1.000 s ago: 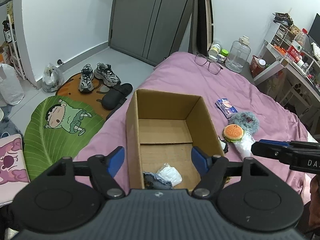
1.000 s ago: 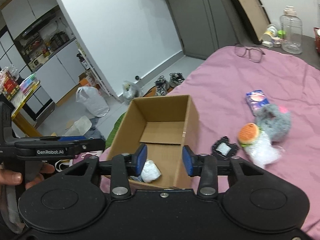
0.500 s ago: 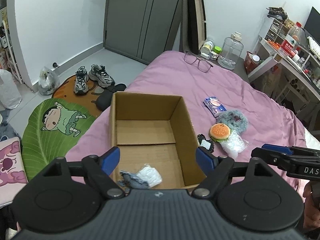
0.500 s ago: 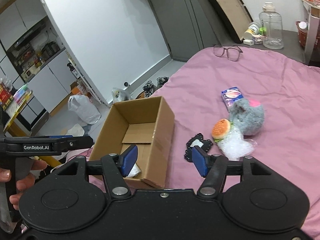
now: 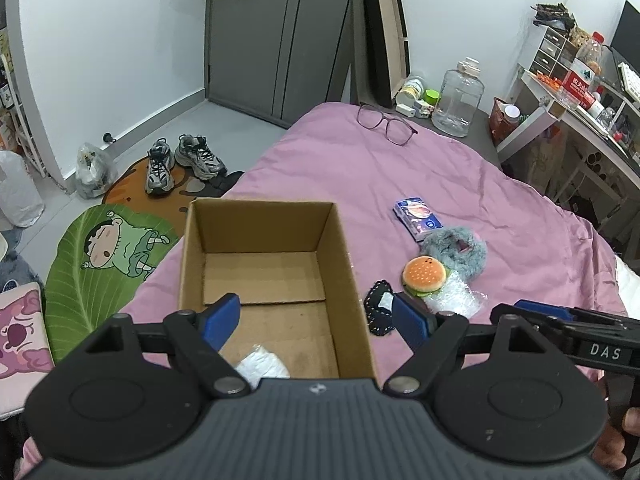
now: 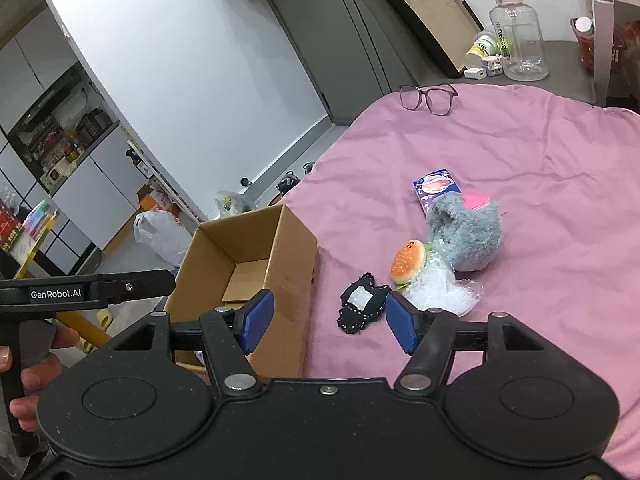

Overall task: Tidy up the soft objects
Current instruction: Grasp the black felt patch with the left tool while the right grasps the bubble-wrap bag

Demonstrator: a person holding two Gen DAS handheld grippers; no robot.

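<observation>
An open cardboard box (image 5: 352, 276) (image 6: 292, 264) sits on the pink bed; a white soft item (image 5: 262, 364) lies at its near end. To its right lie a black pouch (image 5: 380, 312) (image 6: 362, 308), a burger plush (image 5: 424, 274) (image 6: 408, 260), crinkled clear plastic (image 5: 452, 300) (image 6: 436, 288), a grey furry plush (image 5: 456, 246) (image 6: 468, 238) and a small blue packet (image 5: 418, 218) (image 6: 434, 188). My left gripper (image 5: 316, 320) is open and empty above the box's near end. My right gripper (image 6: 328, 318) is open and empty, just short of the black pouch.
Glasses (image 5: 386, 120) (image 6: 428, 96) lie at the bed's far end. A clear water jug (image 5: 458, 100) and small bottles stand beyond. Shoes (image 5: 180, 162) and a cartoon mat (image 5: 108, 248) are on the floor left of the bed. A desk (image 5: 580, 120) stands at right.
Both grippers have pulled back and swung right, away from the box. The right gripper's jaws have opened wider and now face the black pouch and burger plush.
</observation>
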